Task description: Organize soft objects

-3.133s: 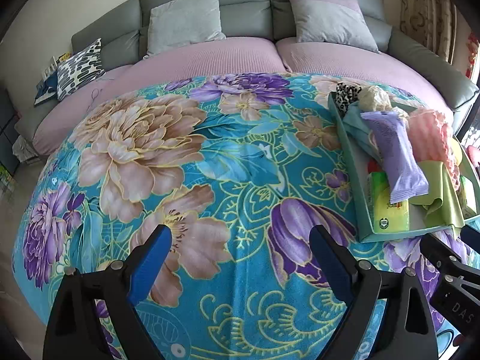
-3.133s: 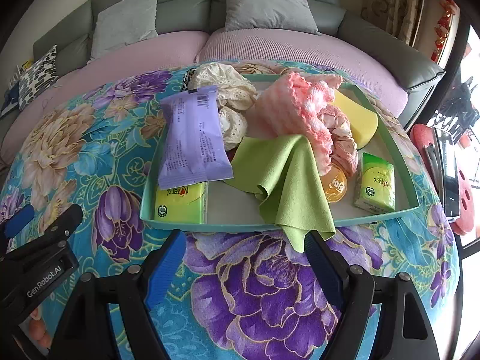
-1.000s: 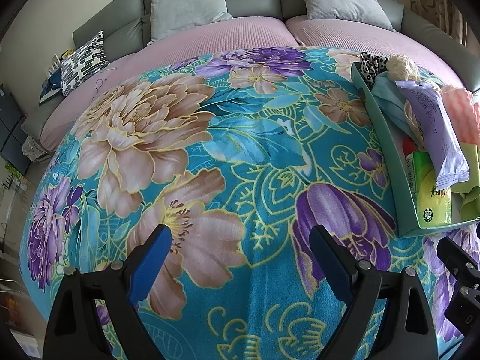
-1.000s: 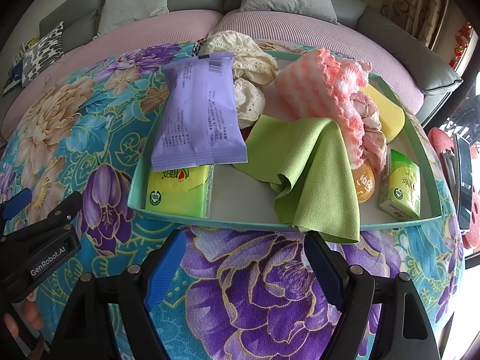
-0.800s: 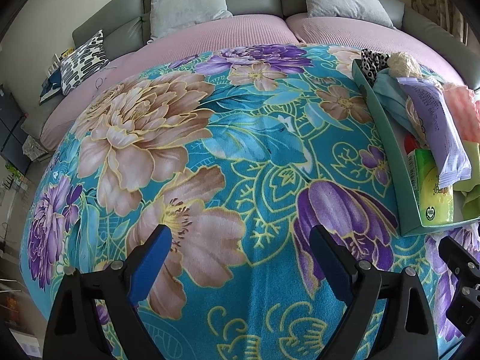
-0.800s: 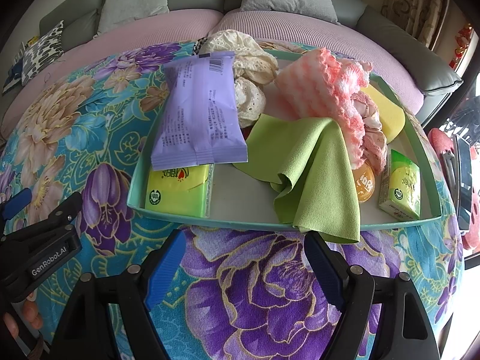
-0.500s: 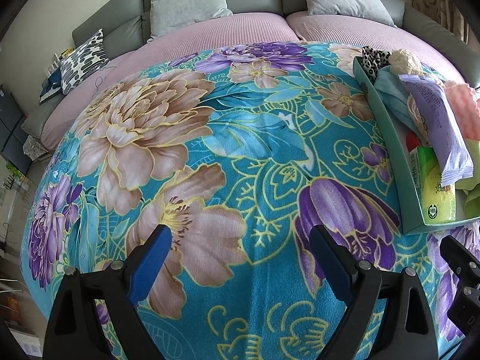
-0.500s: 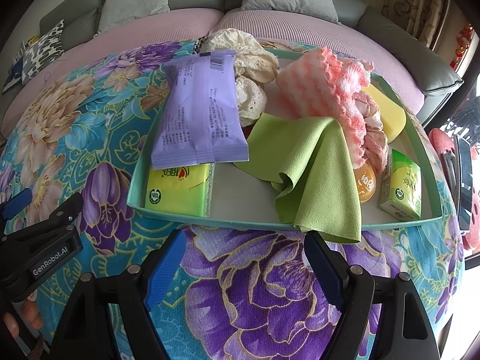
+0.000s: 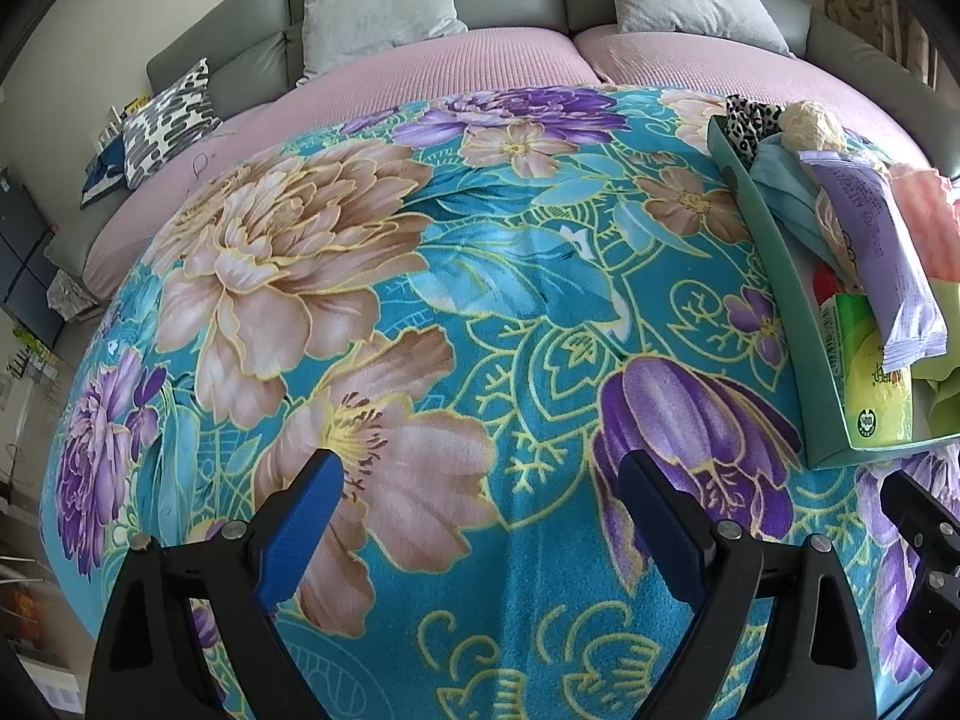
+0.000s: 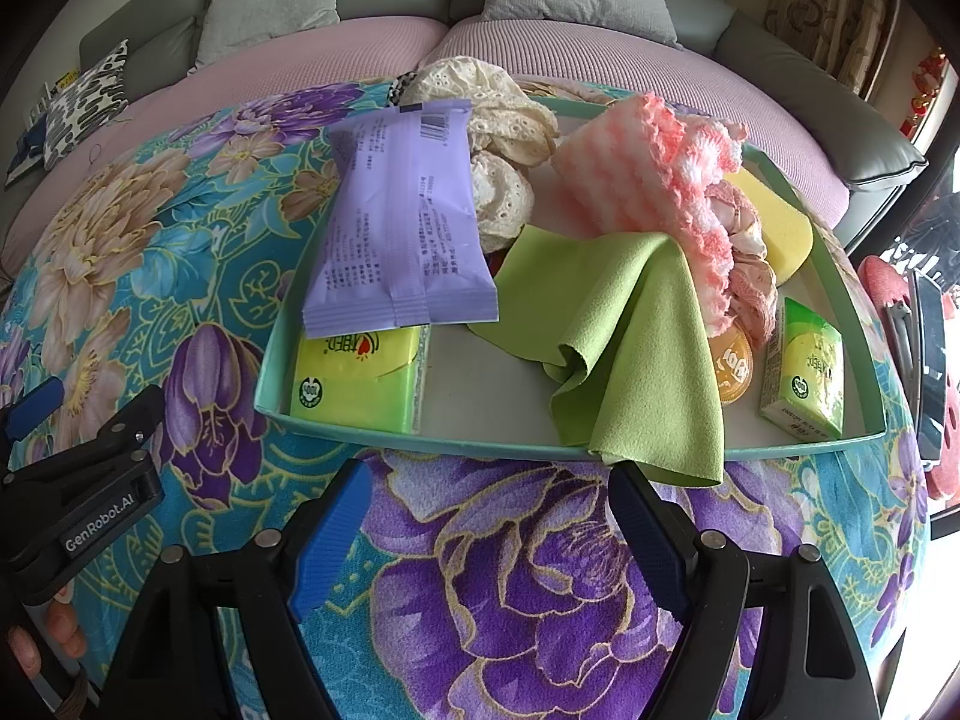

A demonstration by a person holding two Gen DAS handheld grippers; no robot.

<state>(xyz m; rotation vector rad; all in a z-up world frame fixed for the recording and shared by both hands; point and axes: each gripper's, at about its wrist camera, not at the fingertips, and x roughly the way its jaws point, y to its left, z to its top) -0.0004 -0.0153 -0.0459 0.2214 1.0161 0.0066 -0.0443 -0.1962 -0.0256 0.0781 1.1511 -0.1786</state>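
Soft stuff is all piled in a shallow mint-green tray (image 10: 273, 360) with a pale floor, sitting on the floral plush blanket (image 9: 480, 312).

Contents:
- green microfibre cloth (image 10: 630, 324), smooth and matte, crumpled, one corner draped over the tray's near rim
- pink-and-white knit piece (image 10: 648, 168), ribbed with a frilly edge, resting on the cloth's far end
- cream lace fabric (image 10: 504, 120), bunched, far left of the tray
- purple plastic pack (image 10: 402, 222), glossy and flat with crimped ends, lying across the left rim and on top of a green tissue pack (image 10: 360, 384)
- second, smaller tissue pack (image 10: 804, 372) upright at the right
- yellow sponge (image 10: 780, 222) behind it
- small orange round cup (image 10: 732, 369) under the knit edge

Grippers:
- right gripper (image 10: 489, 507) is just short of the near rim, blue pads wide apart, holding nothing; the draped cloth corner hangs just beside its right finger
- left gripper (image 9: 480, 486) is over bare blanket left of the tray, jaws wide and empty

Behind: pink ribbed sofa seat (image 9: 468, 60) and grey cushions (image 9: 378, 0).
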